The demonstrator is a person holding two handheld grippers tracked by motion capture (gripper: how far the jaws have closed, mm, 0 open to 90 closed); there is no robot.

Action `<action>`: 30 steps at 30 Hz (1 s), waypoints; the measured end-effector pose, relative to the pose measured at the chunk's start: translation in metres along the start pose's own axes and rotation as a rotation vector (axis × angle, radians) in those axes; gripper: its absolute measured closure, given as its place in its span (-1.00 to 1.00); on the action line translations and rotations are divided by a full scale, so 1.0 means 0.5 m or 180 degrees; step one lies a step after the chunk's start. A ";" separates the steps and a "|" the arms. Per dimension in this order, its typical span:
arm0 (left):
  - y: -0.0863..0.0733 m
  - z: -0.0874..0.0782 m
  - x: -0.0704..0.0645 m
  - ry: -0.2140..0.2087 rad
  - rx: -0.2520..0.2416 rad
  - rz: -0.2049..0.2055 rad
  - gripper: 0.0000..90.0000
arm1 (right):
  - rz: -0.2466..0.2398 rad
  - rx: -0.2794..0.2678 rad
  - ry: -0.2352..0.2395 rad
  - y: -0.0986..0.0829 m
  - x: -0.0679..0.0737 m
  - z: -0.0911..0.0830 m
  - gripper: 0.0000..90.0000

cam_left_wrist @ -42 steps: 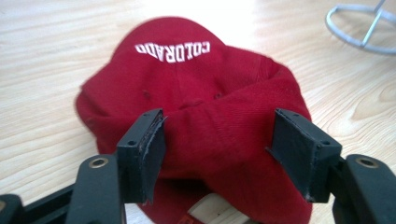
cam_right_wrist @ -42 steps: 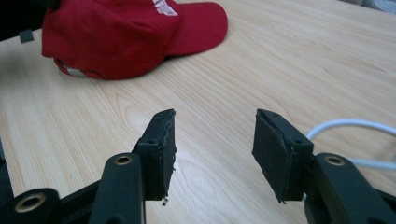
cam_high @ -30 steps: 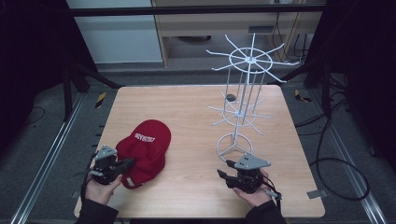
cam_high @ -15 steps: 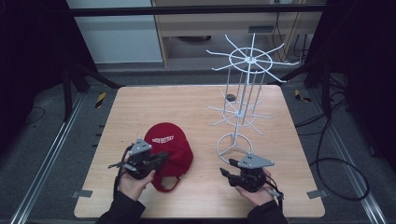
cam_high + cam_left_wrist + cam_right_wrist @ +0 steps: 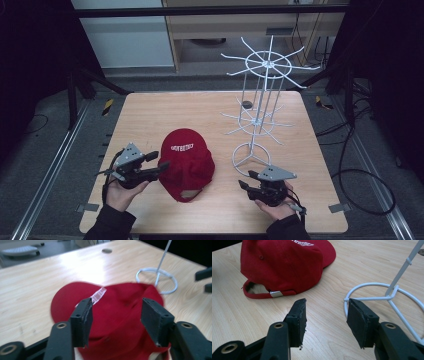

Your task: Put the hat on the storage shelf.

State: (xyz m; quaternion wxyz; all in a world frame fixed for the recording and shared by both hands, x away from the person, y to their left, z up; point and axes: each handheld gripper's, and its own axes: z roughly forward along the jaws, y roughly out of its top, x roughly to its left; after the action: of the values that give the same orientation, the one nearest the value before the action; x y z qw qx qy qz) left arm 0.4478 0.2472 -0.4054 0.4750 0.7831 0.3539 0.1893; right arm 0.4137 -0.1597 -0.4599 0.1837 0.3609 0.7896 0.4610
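A red cap [image 5: 187, 160] lies on the wooden table [image 5: 150, 115], white logo on the far side and strap opening towards me. My left gripper [image 5: 161, 162] stands open at the cap's left side, its tips close to the crown. In the left gripper view the gripper [image 5: 116, 302] has its jaws wide apart, with the blurred cap [image 5: 67, 297] behind and below them. My right gripper [image 5: 243, 184] is open too, right of the cap and apart from it. Seen in the right gripper view, the gripper [image 5: 325, 302] holds nothing, and the cap [image 5: 284, 262] lies beyond its left jaw.
A white wire spinner rack [image 5: 262, 100] stands on the right half of the table, its ring base [image 5: 251, 155] just beyond my right gripper. The ring [image 5: 387, 295] lies close by the right jaw. A small dark disc [image 5: 246, 104] lies behind the rack.
The cap has slid right towards the table's middle and turned, strap opening now facing me. My left gripper went right with it, then drew back slightly. The right gripper hardly moved.
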 end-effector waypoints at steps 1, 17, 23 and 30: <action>-0.004 0.001 0.007 -0.0003 0.0040 0.0023 -0.08 | 0.0000 0.0000 0.0000 0.000 0.000 0.000 0.09; -0.062 0.084 0.026 -0.0319 0.0525 0.0316 0.36 | 0.0041 0.0062 -0.0036 -0.020 -0.011 -0.013 0.06; -0.062 0.079 0.021 -0.0163 0.0612 0.0085 0.91 | 0.0028 0.0082 -0.0037 -0.021 -0.011 -0.008 0.07; -0.049 0.030 -0.017 -0.0021 0.0388 -0.0182 0.95 | 0.0045 0.0053 -0.0079 -0.019 -0.018 -0.010 0.07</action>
State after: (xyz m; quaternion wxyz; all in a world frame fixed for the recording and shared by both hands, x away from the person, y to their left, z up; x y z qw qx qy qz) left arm 0.4423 0.2390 -0.4340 0.4328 0.8008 0.3854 0.1512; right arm 0.4131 -0.1723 -0.4658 0.1872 0.3737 0.7885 0.4511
